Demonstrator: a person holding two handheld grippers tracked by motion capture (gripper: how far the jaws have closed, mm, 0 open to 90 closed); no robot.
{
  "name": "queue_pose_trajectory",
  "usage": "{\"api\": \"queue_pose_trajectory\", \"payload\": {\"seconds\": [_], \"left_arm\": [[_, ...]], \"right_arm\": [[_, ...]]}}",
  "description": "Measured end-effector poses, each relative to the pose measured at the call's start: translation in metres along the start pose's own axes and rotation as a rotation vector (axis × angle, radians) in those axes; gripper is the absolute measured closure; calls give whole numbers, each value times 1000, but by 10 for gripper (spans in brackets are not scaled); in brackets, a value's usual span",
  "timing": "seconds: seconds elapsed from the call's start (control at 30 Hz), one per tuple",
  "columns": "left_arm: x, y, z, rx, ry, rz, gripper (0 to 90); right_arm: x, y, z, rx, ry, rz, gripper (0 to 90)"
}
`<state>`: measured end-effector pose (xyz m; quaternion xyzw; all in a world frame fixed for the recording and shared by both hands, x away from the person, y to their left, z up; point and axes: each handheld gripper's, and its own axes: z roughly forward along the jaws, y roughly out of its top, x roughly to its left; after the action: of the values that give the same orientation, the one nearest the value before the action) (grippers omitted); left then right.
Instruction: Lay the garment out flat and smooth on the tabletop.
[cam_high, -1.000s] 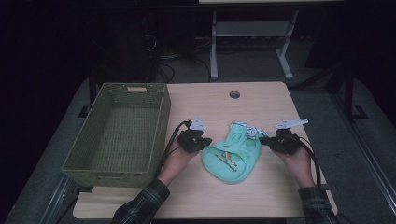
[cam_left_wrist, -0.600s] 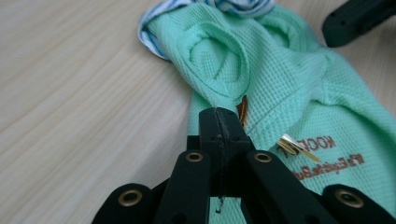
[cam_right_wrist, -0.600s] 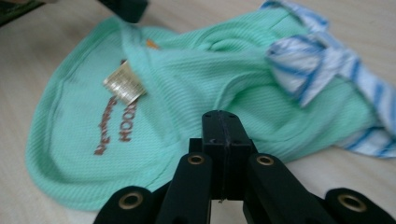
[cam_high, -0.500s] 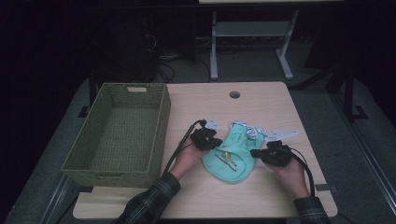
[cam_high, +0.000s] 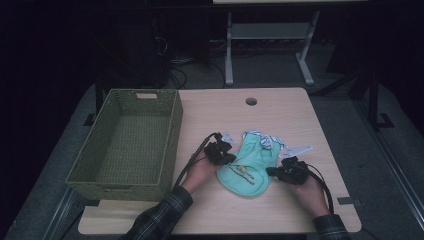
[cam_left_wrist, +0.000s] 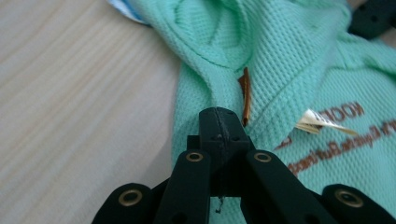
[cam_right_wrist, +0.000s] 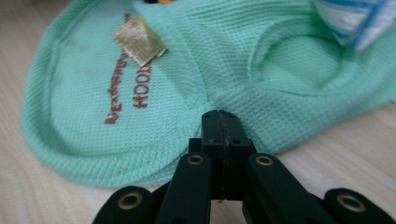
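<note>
A mint-green knit garment (cam_high: 247, 162) with brown lettering lies flat on the wooden table (cam_high: 280, 110). My left gripper (cam_high: 223, 156) sits at its left edge. In the left gripper view the shut jaws (cam_left_wrist: 219, 116) rest on a fold of the garment (cam_left_wrist: 289, 56). My right gripper (cam_high: 279, 171) is at the garment's right edge. In the right gripper view its jaws (cam_right_wrist: 221, 119) are shut, tips against the hem of the garment (cam_right_wrist: 187, 60). I see no cloth between either pair of jaws. A small gold label (cam_right_wrist: 139, 41) lies on the fabric.
A green woven basket (cam_high: 172, 125), empty, stands on the table's left side. Blue-and-white striped cloth (cam_high: 265, 140) and a white paper tag (cam_high: 299, 148) lie at the garment's far end. A round cable hole (cam_high: 251, 101) is near the far edge.
Both grippers came inward and down from beside the garment onto its edges, the right one also drawing nearer the front. The garment has kept its place.
</note>
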<state>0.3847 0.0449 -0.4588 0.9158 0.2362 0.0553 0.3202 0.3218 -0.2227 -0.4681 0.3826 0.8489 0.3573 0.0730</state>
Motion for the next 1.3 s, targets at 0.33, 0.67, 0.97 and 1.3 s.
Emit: {"api": "queue_pose_trajectory", "payload": {"seconds": [0.33, 0.67, 0.97, 1.3], "left_arm": [[-25, -12, -10, 16, -46, 21, 894], [-33, -10, -19, -5, -41, 33, 870], [0, 13, -27, -71, 71, -33, 694], [37, 29, -7, -85, 120, -96, 571]], "right_arm": [[-12, 0, -2, -7, -35, 6, 899], [-15, 2, -1, -11, -49, -6, 898], [-7, -2, -18, -52, -29, 28, 743], [8, -17, -23, -35, -40, 20, 620]]}}
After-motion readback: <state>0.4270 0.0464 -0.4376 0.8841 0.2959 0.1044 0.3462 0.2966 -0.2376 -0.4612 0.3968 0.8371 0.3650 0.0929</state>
